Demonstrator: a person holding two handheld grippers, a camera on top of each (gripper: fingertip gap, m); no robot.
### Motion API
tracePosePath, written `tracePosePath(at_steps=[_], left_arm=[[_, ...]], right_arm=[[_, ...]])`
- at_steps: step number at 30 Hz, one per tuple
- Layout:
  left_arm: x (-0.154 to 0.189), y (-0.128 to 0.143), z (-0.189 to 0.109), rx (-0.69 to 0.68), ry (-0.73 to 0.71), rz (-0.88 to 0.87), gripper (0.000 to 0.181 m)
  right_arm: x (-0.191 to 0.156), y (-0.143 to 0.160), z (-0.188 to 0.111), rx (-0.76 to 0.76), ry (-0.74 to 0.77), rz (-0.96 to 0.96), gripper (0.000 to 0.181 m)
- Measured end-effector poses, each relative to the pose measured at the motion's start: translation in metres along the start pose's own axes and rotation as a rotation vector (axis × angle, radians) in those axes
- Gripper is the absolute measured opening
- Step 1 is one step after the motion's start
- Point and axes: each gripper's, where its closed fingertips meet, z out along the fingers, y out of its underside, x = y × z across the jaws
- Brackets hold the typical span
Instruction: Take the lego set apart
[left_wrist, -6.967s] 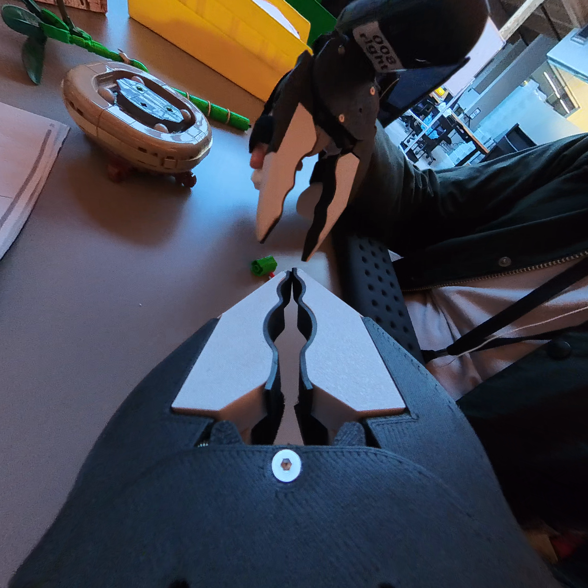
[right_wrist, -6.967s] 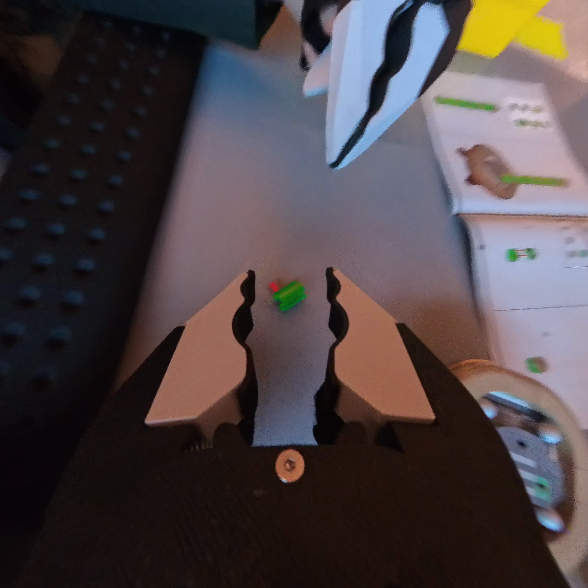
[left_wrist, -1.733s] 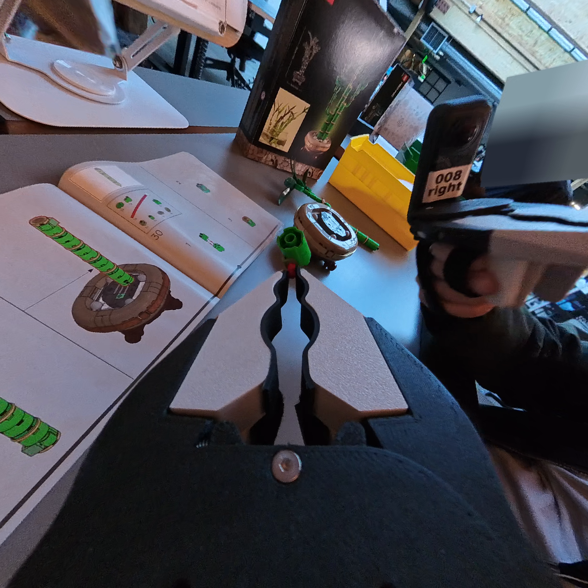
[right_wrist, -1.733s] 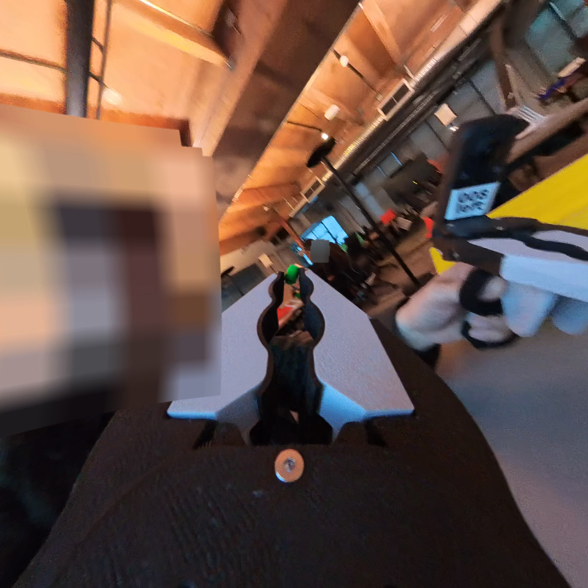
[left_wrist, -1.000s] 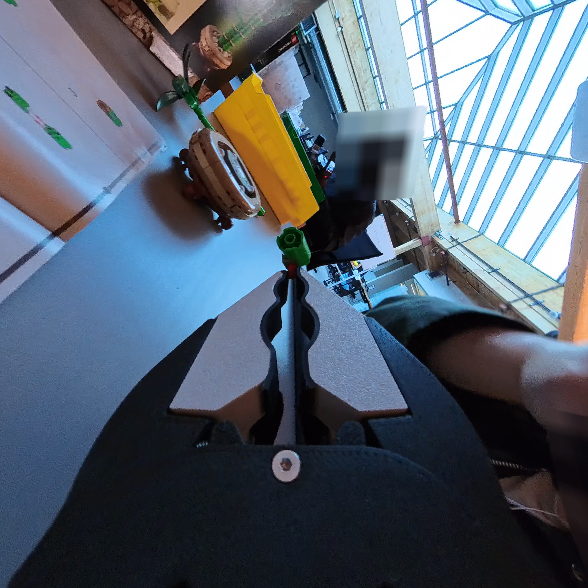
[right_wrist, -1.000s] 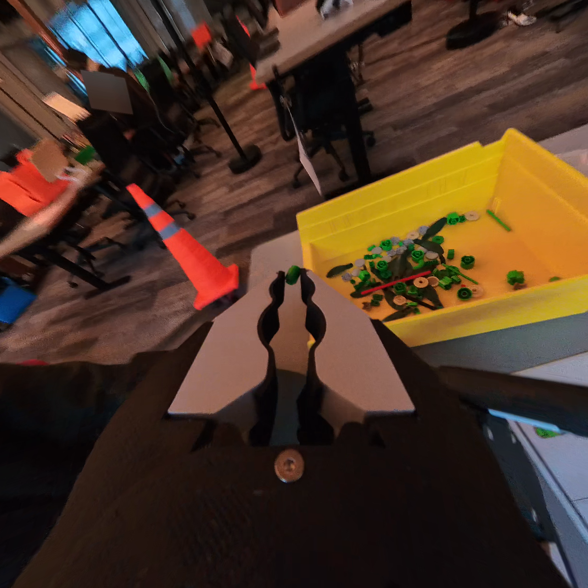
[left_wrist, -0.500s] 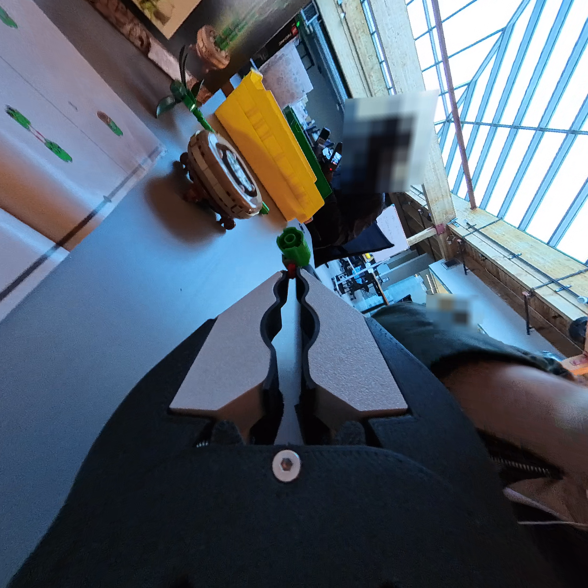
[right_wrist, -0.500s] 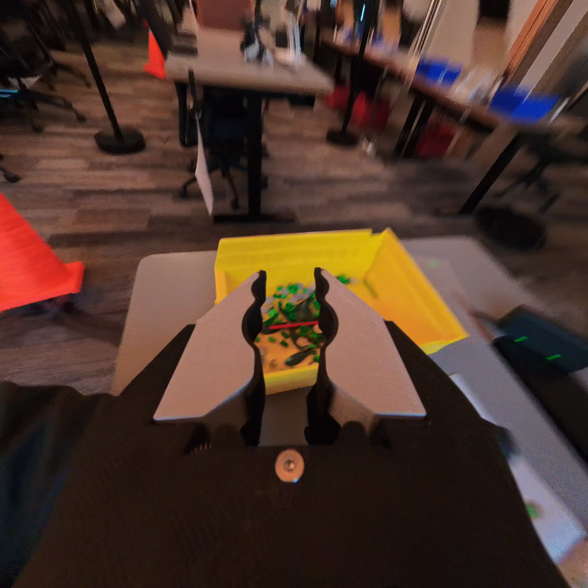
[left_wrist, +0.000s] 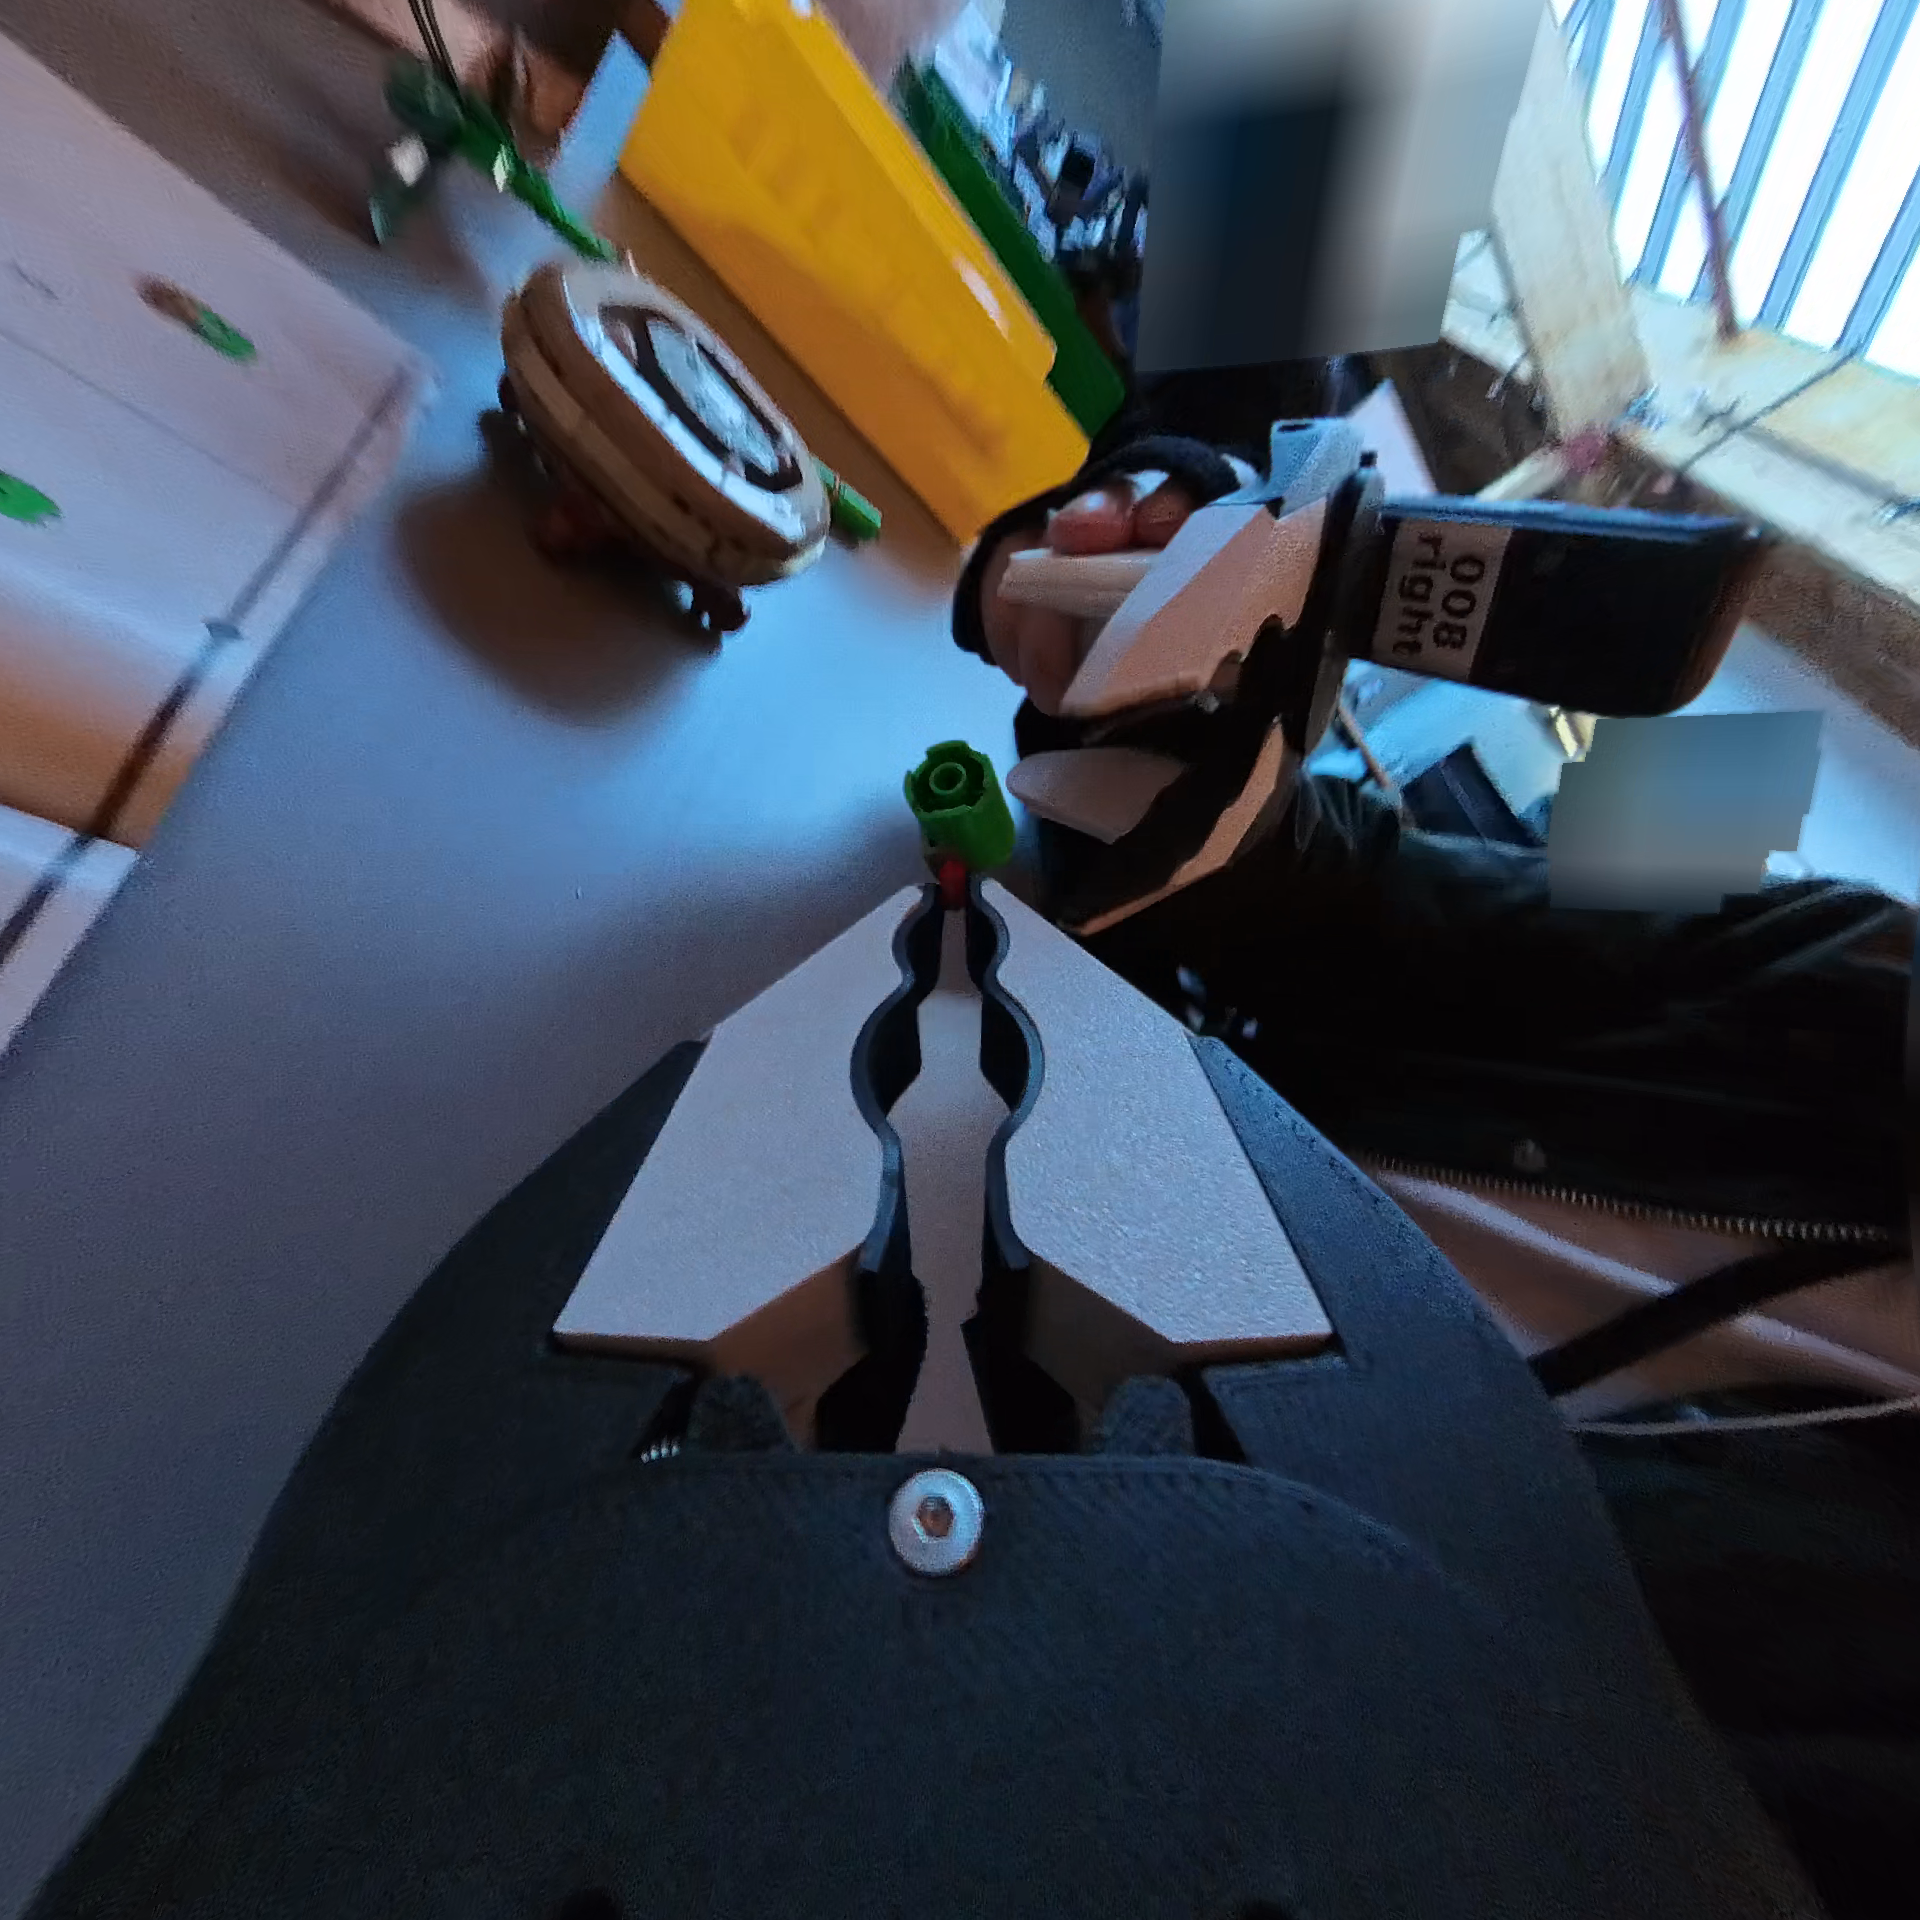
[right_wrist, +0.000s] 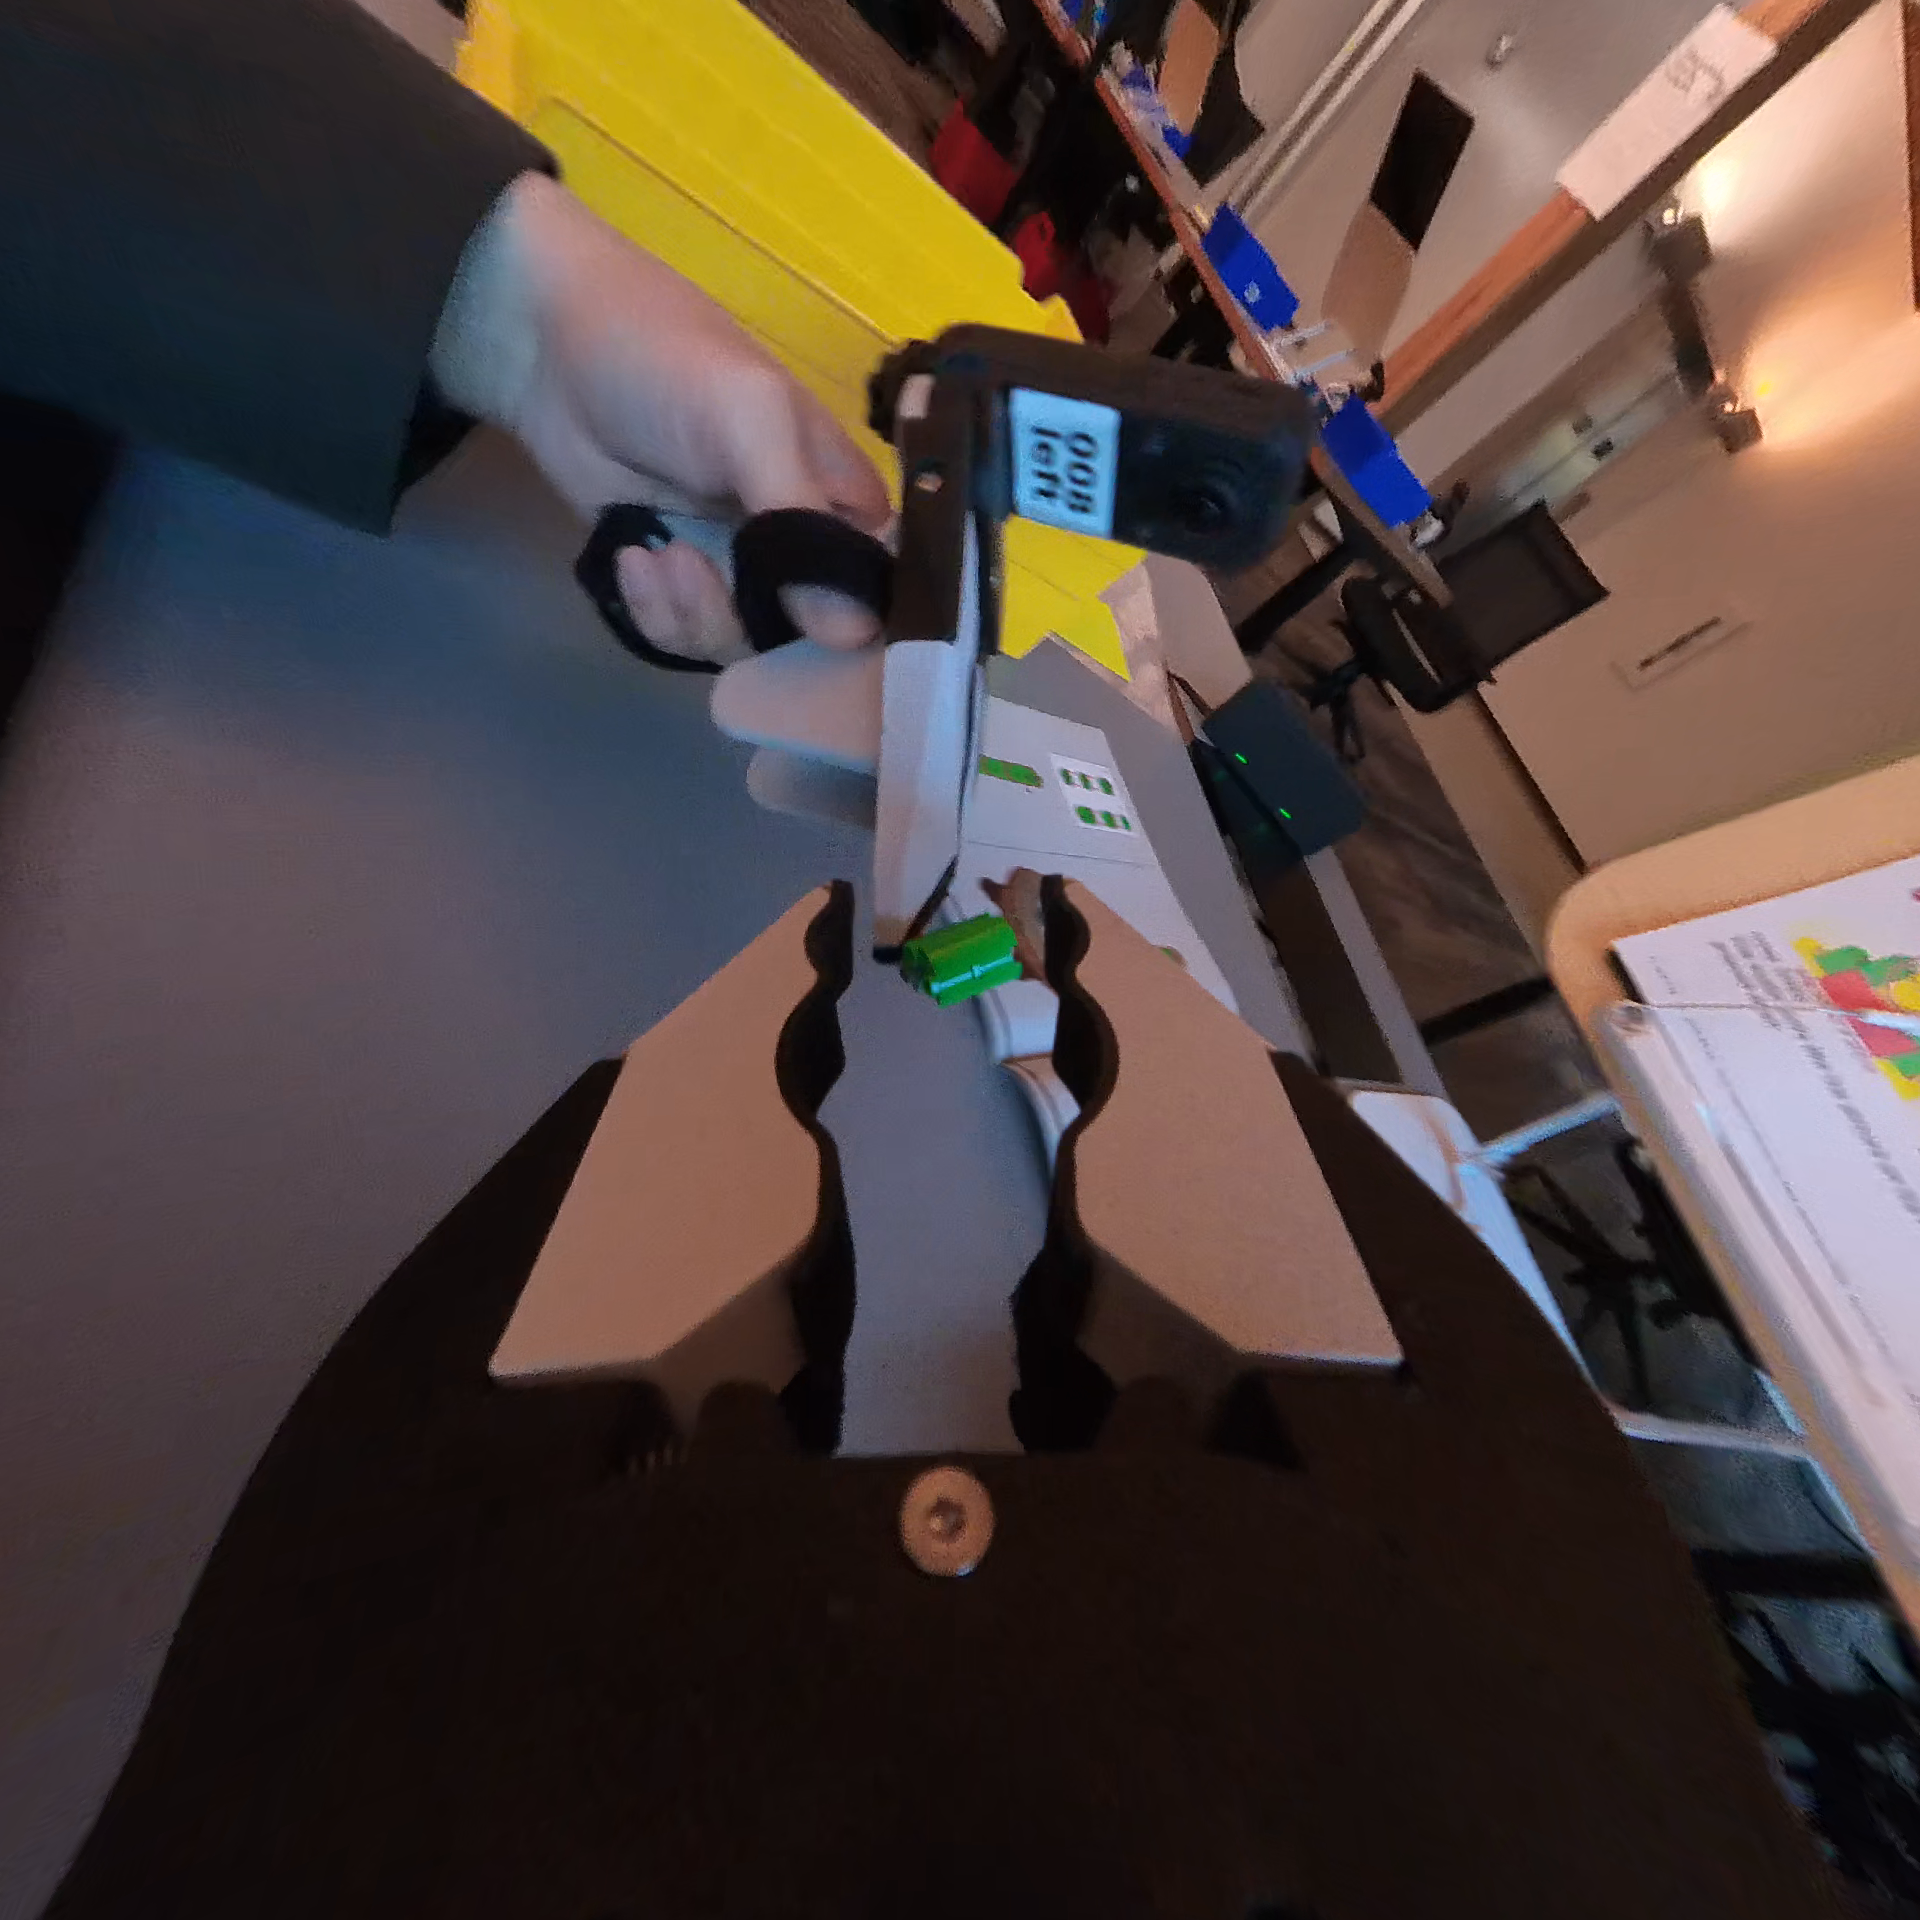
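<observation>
My left gripper (left_wrist: 954, 891) is shut on the red pin of a small green round lego piece (left_wrist: 958, 805) and holds it above the grey table. My right gripper (right_wrist: 943, 909) is open, its two fingertips on either side of that green piece (right_wrist: 961, 958) without touching it. In the left wrist view the right gripper (left_wrist: 1091, 717) comes in from the right, one finger (left_wrist: 1091, 805) right beside the piece. In the right wrist view the left gripper (right_wrist: 896, 935) comes down from above. The brown round lego pot base (left_wrist: 665, 436) stands on the table behind.
A yellow bin (left_wrist: 831, 239) stands behind the pot base, with a green lego stalk (left_wrist: 488, 145) lying beside it. An open instruction booklet (left_wrist: 125, 416) lies at the left. A black device with green lights (right_wrist: 1278, 769) sits past the booklet (right_wrist: 1049, 821). The person's jacket (left_wrist: 1558, 1039) is at the right. The tips of both grippers are at nearly the same place. Left tips and right tips are each some 15 cm from the brown round lego pot base (left_wrist: 665, 436).
My right gripper opened over the yellow bin, its small green bit gone, then swung back so its open fingers flank the green piece. My left gripper stayed shut on the piece and tilted down.
</observation>
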Motion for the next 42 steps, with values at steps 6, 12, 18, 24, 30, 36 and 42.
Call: tracePosePath(at_steps=[6, 12, 18, 24, 30, 36, 42], left_arm=[[-0.019, 0.036, 0.011, -0.226, -0.11, 0.022, 0.002], [-0.021, 0.046, 0.012, -0.29, -0.13, 0.035, 0.002], [-0.027, 0.054, 0.013, -0.336, -0.165, 0.021, 0.002], [-0.026, 0.058, 0.015, -0.351, -0.15, 0.0, 0.002], [-0.026, 0.059, 0.015, -0.352, -0.145, 0.003, 0.002], [-0.02, 0.056, 0.015, -0.32, -0.096, 0.001, 0.002], [-0.016, 0.057, 0.018, -0.327, -0.086, 0.026, 0.002]], right_arm=[[-0.026, 0.033, 0.005, -0.05, -0.103, -0.009, 0.037], [-0.037, 0.044, 0.009, -0.094, -0.15, -0.041, 0.032], [-0.05, 0.055, 0.015, -0.178, -0.196, -0.069, 0.021], [-0.056, 0.061, 0.022, -0.222, -0.208, -0.091, 0.022], [-0.058, 0.064, 0.022, -0.249, -0.219, -0.087, 0.022], [-0.056, 0.06, 0.017, -0.242, -0.231, -0.069, 0.022], [-0.058, 0.061, 0.013, -0.248, -0.252, -0.057, 0.022]])
